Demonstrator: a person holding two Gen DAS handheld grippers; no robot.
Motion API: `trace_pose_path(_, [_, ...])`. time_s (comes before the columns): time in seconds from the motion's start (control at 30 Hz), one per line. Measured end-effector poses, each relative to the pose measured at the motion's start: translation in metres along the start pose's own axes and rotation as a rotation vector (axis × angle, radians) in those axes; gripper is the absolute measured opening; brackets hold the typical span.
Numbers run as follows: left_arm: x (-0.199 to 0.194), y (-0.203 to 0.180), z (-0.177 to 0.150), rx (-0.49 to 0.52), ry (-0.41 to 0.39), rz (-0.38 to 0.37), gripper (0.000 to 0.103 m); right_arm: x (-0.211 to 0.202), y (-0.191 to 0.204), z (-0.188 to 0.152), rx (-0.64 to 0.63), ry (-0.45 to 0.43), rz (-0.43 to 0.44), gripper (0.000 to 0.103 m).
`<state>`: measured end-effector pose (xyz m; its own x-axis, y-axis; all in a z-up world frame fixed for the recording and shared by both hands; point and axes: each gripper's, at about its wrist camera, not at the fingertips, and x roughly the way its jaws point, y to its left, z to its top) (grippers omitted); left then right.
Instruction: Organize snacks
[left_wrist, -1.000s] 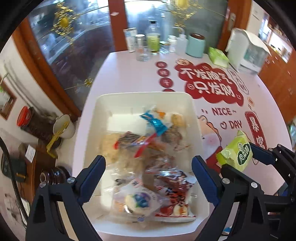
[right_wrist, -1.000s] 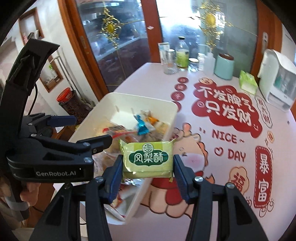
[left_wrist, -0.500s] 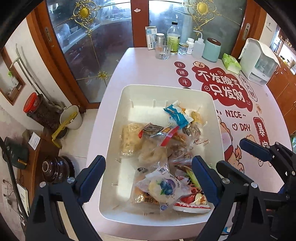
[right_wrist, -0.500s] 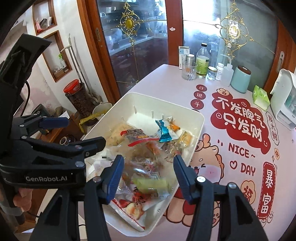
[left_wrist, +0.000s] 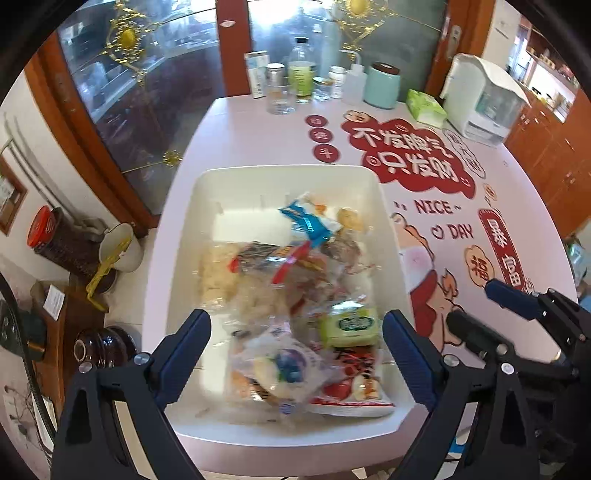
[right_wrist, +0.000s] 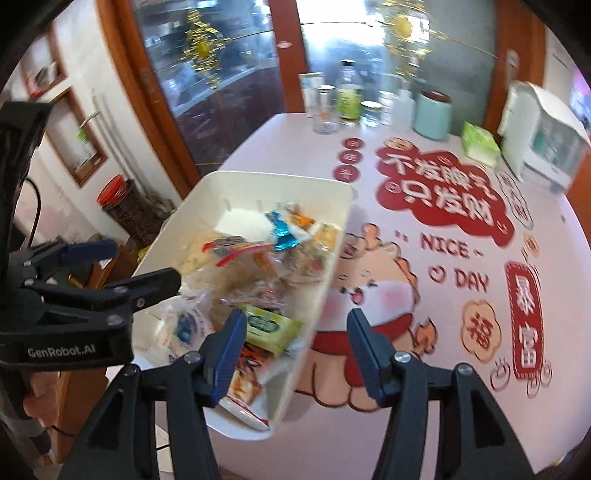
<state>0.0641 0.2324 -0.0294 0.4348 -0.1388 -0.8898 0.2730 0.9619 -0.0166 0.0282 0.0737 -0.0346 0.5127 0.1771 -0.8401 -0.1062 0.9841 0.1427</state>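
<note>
Left wrist view
Left tongs (left_wrist: 295, 354): lower centre of the frame, jaws spread wide, nothing between the pads, above the near end of the bin.
White bin (left_wrist: 288, 177): centre of the frame, on the pink table (left_wrist: 251, 133), long side running away from the camera.
Snacks (left_wrist: 295, 266): loose wrapped packets heaped in the bin's middle and near half; far end bare.
Green pastry packet (left_wrist: 351, 326): lower right inside the bin, lying on a red-printed packet (left_wrist: 351, 391).
Blue packet (left_wrist: 306, 225): upper part of the heap.
Right tongs (left_wrist: 513, 317): right edge of the frame, beside the bin, over the printed table cover.
Far table edge: glass (left_wrist: 280, 96), bottle (left_wrist: 303, 77), teal jar (left_wrist: 382, 86), green tissue pack (left_wrist: 424, 109), white appliance (left_wrist: 484, 99).

Right wrist view
Right tongs (right_wrist: 295, 350): lower centre, jaws apart and empty, straddling the bin's right wall.
White bin (right_wrist: 332, 266): left of centre, image blurred.
Green pastry packet (right_wrist: 271, 326): inside the bin, just beyond the left pad, not touched by either pad.
Left tongs (right_wrist: 107, 273): left of the frame, open, over the bin's left side.
Hand (right_wrist: 40, 395): lower left edge, holding the left tongs' handle.
</note>
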Motion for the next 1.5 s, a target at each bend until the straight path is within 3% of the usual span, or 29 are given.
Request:
trace_pose_path(0.3, [-0.005, -0.052, -0.002, 0.026, -0.019, -0.021, 0.094, -0.037, -0.061, -0.015, 0.142, -0.019, -0.071, 0.057])
trace_pose_path(0.7, [-0.017, -0.127, -0.001, 0.033, -0.061, -0.015, 0.094, -0.083, -0.111, -0.026, 0.197, -0.063, -0.109, 0.057])
trace_pose_path(1.03, [-0.023, -0.125, -0.005, 0.008, -0.063, 0.054, 0.094, -0.082, -0.111, -0.023, 0.149, -0.064, -0.078, 0.058])
trace_pose_path(1.5, [-0.023, -0.105, -0.011, -0.015, -0.049, 0.068, 0.094, -0.074, -0.091, -0.014, 0.122, -0.059, -0.07, 0.058])
